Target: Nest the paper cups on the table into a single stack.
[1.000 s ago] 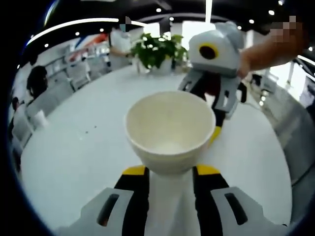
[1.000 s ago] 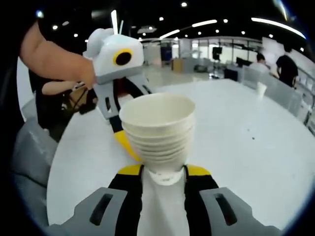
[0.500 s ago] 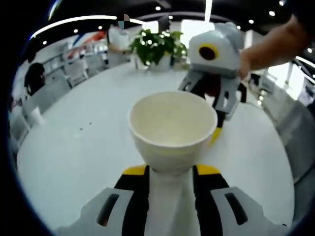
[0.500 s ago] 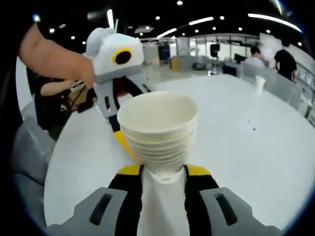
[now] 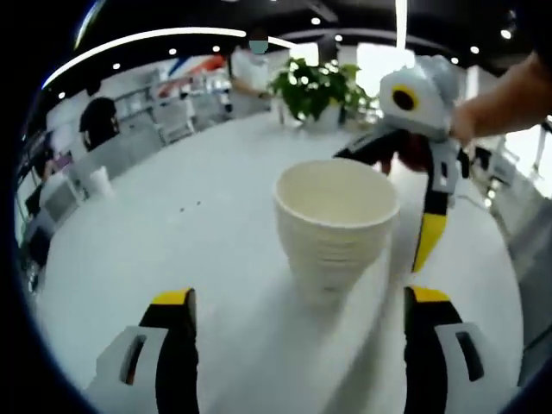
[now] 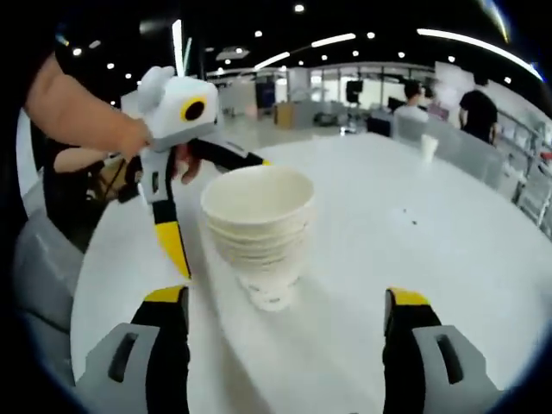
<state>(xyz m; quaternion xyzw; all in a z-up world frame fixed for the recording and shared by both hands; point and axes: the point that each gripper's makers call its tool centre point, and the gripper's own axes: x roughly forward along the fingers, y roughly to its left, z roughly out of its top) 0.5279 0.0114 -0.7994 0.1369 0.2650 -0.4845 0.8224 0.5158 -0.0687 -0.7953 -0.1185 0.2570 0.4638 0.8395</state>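
An open-plan office: ceiling spotlights [image 6: 297, 9], desks with monitors [image 6: 355, 90], a potted plant [image 5: 321, 86].

Both views face the cup stack [image 5: 336, 228] closely, from opposite sides.

Stack of paper cups [image 5: 336, 226] upright on the table [image 5: 172, 250] at frame centre, left gripper [image 5: 297, 323] below it with jaws wide either side, right gripper [image 5: 412, 164] at upper right behind the stack, potted plant [image 5: 317, 86] top centre
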